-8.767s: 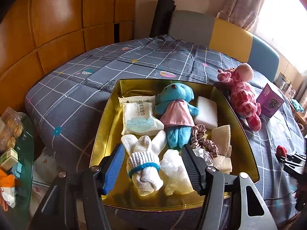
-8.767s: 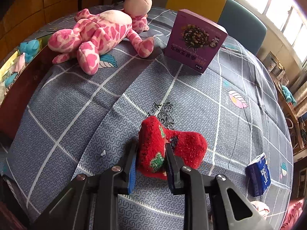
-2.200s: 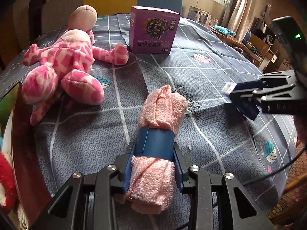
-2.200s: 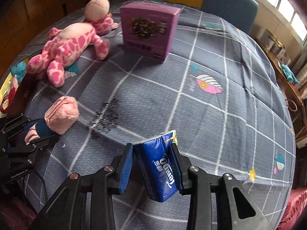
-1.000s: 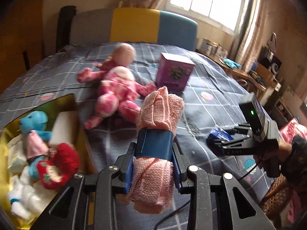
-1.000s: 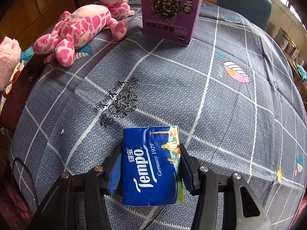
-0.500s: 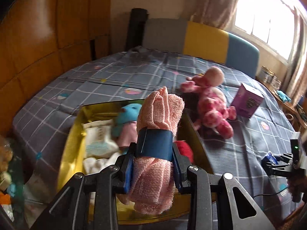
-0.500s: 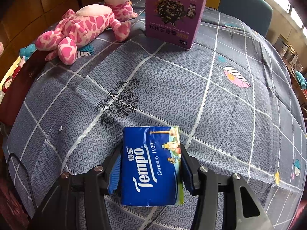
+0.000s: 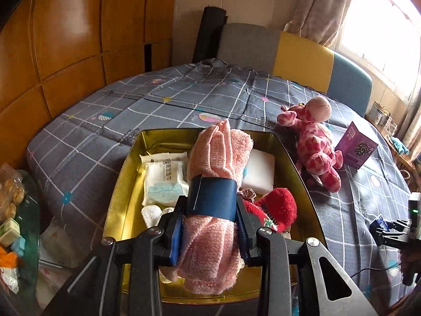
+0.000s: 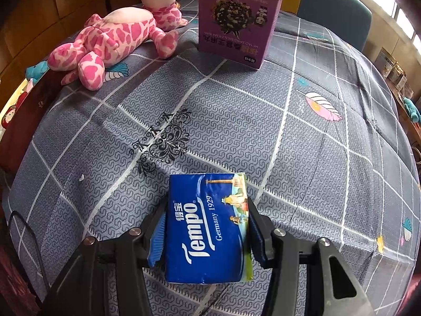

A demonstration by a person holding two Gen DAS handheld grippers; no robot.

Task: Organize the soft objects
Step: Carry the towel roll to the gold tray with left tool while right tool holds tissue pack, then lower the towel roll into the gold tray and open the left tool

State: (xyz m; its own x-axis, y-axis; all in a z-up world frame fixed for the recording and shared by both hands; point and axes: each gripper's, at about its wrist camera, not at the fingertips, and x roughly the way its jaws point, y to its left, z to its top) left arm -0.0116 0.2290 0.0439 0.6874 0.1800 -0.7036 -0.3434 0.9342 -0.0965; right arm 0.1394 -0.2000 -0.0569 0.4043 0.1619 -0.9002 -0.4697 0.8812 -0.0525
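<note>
My left gripper is shut on a rolled pink towel with a dark blue band, held above the gold tray. In the tray lie a white wipes packet, a white block, white gloves and a red sock; the towel hides the blue teddy. My right gripper is shut on a blue Tempo tissue pack just above the grey checked cloth. In the left wrist view the right gripper shows small at the far right.
A pink spotted plush giraffe lies beside the tray's right rim. A purple box stands behind it. Wood panels and a grey, yellow and blue chair back lie beyond; a glass side table with snacks sits at the left.
The left gripper swung left with the pink towel, from over the cloth to above the gold tray. The right gripper has kept still with the tissue pack.
</note>
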